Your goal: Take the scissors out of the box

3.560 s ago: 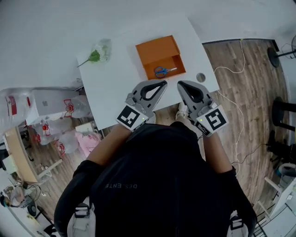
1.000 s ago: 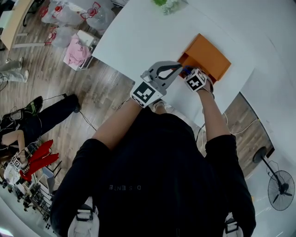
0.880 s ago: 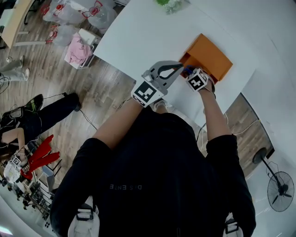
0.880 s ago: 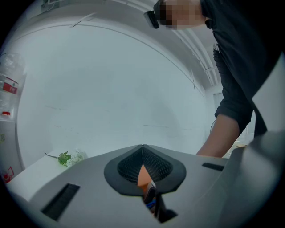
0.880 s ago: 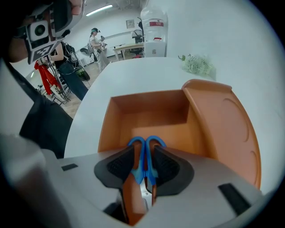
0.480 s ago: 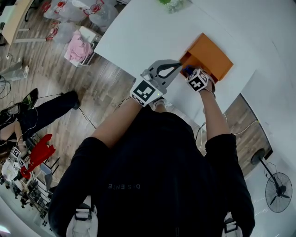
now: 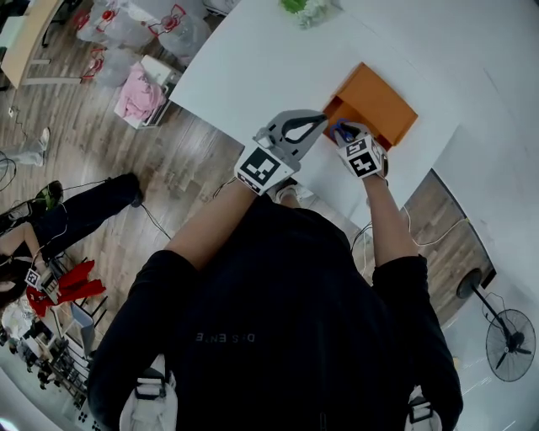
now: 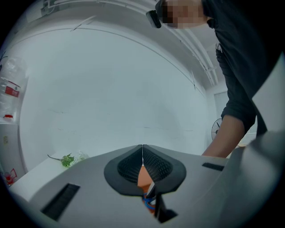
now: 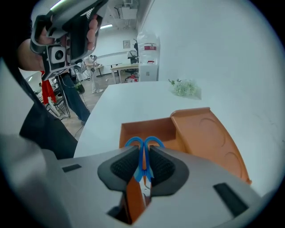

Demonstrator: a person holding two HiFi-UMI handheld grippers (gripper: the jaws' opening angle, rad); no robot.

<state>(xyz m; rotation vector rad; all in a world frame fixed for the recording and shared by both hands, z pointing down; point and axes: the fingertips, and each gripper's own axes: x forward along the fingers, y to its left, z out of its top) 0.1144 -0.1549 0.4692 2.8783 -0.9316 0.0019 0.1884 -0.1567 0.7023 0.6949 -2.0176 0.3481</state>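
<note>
The blue-handled scissors (image 9: 143,151) are pinched between the pads of my right gripper (image 9: 143,162), handle loops sticking out ahead, above the open orange box (image 9: 151,129). From the head view, my right gripper (image 7: 344,133) hangs tilted down over the near end of the orange box (image 7: 383,101), with a bit of the blue scissors (image 7: 339,130) showing at its tips. My left gripper (image 7: 318,120) is held level just left of the box, shut and empty. In the left gripper view, the pads of the left gripper (image 8: 142,153) meet, and the orange box (image 8: 143,176) shows behind them.
The box's orange lid (image 9: 205,133) lies flipped open to the right. A green sprig (image 7: 305,8) rests at the far end of the white table (image 7: 253,67). Beyond the table's left edge are a wooden floor, bags (image 7: 139,93) and a person's legs (image 7: 84,206).
My right gripper closed on the scissors inside the box and has risen with them, tilting back a little. The left gripper stayed in place.
</note>
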